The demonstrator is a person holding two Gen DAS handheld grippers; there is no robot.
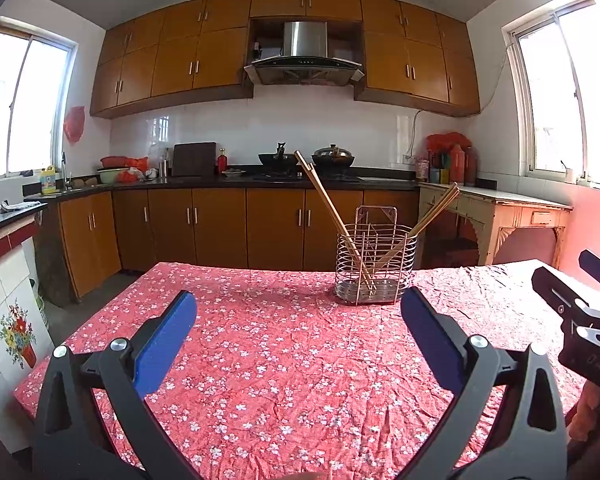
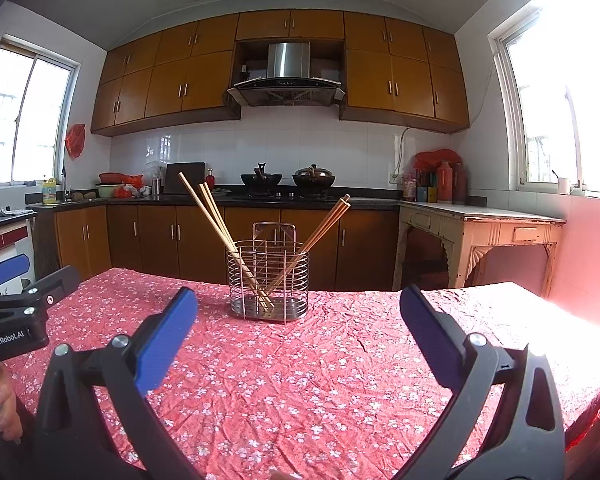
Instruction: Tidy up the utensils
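Table w/ red floral cloth point(image 2: 300, 380), wrinkled, fills the near ground. Wire utensil holder point(image 2: 269, 276) stands upright toward the far edge, near centre: 1 of it, silver rings, perforated base, tall back frame. Inside, wooden chopsticks point(image 2: 212, 216) lean in 2 bunches, approx 3 sticks left and approx 3 right, tips down, crossing low. Left gripper point(image 1: 299, 312) & right gripper point(image 2: 299, 310) hover near side, both w/ blue pads spread wide, nothing held.

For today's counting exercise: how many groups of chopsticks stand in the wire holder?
2. One bundle leans left in the wire holder; the other bundle leans right. Single sticks overlap, so their number stays unclear.
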